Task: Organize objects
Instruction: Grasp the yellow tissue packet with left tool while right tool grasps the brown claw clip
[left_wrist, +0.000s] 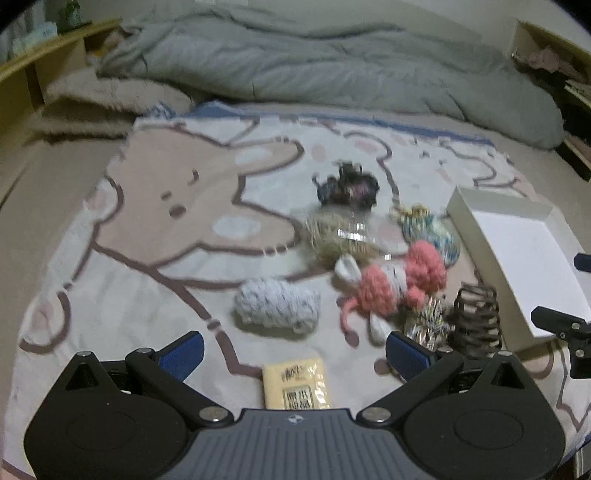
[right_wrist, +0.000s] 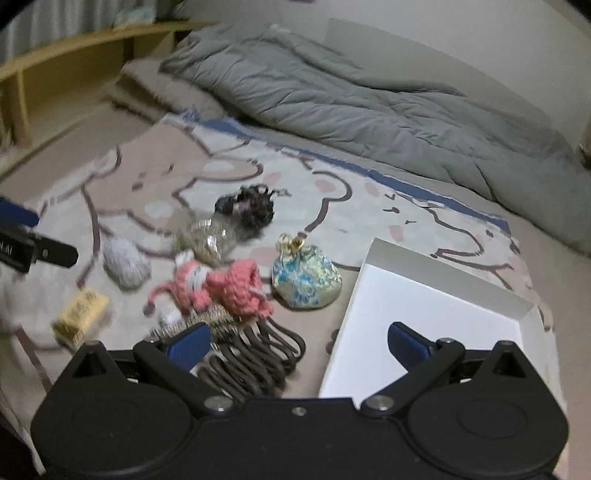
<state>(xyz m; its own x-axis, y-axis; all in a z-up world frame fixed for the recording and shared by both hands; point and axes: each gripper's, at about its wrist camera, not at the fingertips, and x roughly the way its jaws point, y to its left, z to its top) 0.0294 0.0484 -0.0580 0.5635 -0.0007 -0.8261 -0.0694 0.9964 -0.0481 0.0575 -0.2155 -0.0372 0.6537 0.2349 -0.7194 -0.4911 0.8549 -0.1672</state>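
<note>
Small objects lie on a cartoon-print blanket (left_wrist: 177, 177) on a bed. A pink knitted toy (left_wrist: 391, 284) (right_wrist: 221, 284), a white-grey yarn ball (left_wrist: 277, 306) (right_wrist: 125, 264), a yellow packet (left_wrist: 295, 380) (right_wrist: 81, 314), a brown coiled clip (left_wrist: 476, 325) (right_wrist: 255, 358), a blue-gold pouch (left_wrist: 432, 229) (right_wrist: 306, 280), a tan fuzzy bundle (left_wrist: 340, 236) (right_wrist: 207, 240) and a dark scrunchie (left_wrist: 349, 184) (right_wrist: 245, 208) cluster together. A white box lid (left_wrist: 524, 251) (right_wrist: 424, 314) lies to their right. My left gripper (left_wrist: 293, 354) is open above the packet. My right gripper (right_wrist: 299, 341) is open between the clip and the box.
A grey duvet (left_wrist: 332, 62) (right_wrist: 369, 99) is bunched along the far side of the bed. A wooden shelf (left_wrist: 44, 62) (right_wrist: 74, 62) stands at the far left. The left half of the blanket carries no objects. The right gripper's finger (left_wrist: 561, 321) shows at the left view's right edge.
</note>
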